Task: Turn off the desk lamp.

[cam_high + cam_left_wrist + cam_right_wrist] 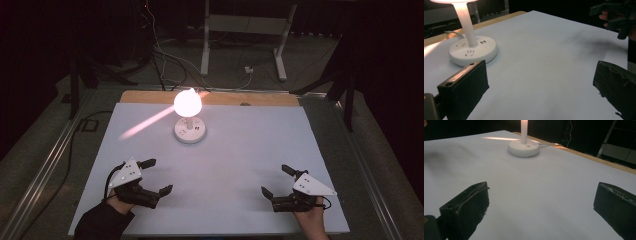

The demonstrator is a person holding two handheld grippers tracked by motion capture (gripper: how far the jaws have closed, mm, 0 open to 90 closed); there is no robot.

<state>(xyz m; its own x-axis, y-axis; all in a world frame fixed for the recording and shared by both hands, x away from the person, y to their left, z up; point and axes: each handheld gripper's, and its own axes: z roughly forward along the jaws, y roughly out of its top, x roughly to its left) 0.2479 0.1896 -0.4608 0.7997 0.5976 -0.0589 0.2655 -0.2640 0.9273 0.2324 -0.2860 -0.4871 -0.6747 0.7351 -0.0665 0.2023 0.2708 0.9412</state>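
A lit white desk lamp [188, 104] stands at the far middle of the white table [250, 150], its round base [190, 131] carrying sockets. The same base [473, 50] lies ahead-left in the left gripper view, and in the right gripper view the base [523, 148] sits far ahead. My left gripper [159, 176] rests open near the front left, jaws wide apart and empty [541, 85]. My right gripper [276, 181] is open near the front right, nothing between its jaws [541, 205]. The far hand with its gripper [616, 17] appears top right in the left gripper view.
A wooden strip [250, 98] edges the table's far side. The lamp's cable [225, 87] runs off the back. Metal rails [45, 165] flank the table. A white stand's legs [280, 50] and cables lie on the dark floor behind.
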